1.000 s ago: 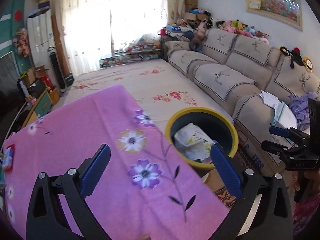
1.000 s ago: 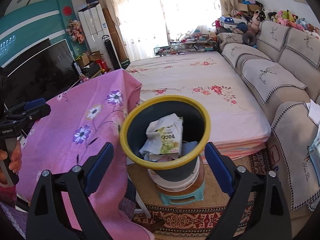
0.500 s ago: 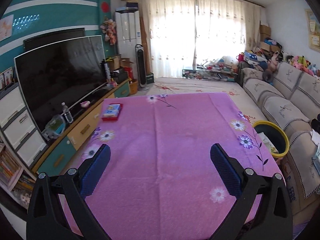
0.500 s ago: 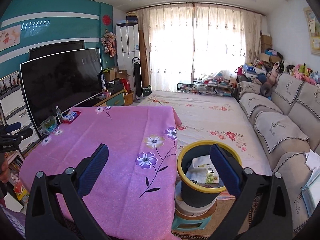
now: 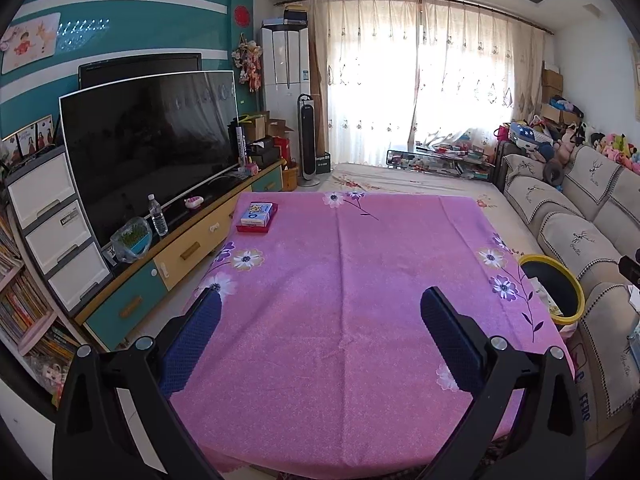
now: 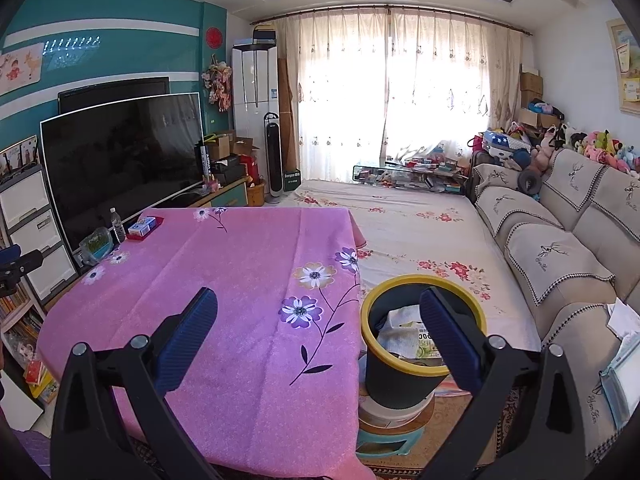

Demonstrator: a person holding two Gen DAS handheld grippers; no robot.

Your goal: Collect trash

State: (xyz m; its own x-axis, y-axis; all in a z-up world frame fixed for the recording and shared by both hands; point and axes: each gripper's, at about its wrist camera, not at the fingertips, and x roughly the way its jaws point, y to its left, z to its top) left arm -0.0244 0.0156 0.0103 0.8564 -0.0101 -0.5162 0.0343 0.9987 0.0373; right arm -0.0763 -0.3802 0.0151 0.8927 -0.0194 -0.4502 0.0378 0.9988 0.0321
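A black bin with a yellow rim [image 6: 423, 336] stands on a stool to the right of the pink flowered table [image 6: 240, 280]; crumpled paper and a green-printed wrapper [image 6: 408, 340] lie inside it. In the left wrist view the same bin [image 5: 554, 288] peeks out past the table's right edge. My right gripper [image 6: 318, 334] is open and empty over the table's near right corner, its right finger in front of the bin. My left gripper [image 5: 320, 338] is open and empty above the near half of the table [image 5: 340, 300].
A red tray with a blue-and-white box [image 5: 258, 216] sits at the table's far left corner. A TV [image 5: 152, 140] on a low cabinet runs along the left. A beige sofa [image 6: 560, 248] lines the right, and a flowered mattress [image 6: 400, 220] lies beyond the table.
Both grippers have drawn back and up from the bin. The left one swung left from the bin to face the whole table. Over the last half second little moved.
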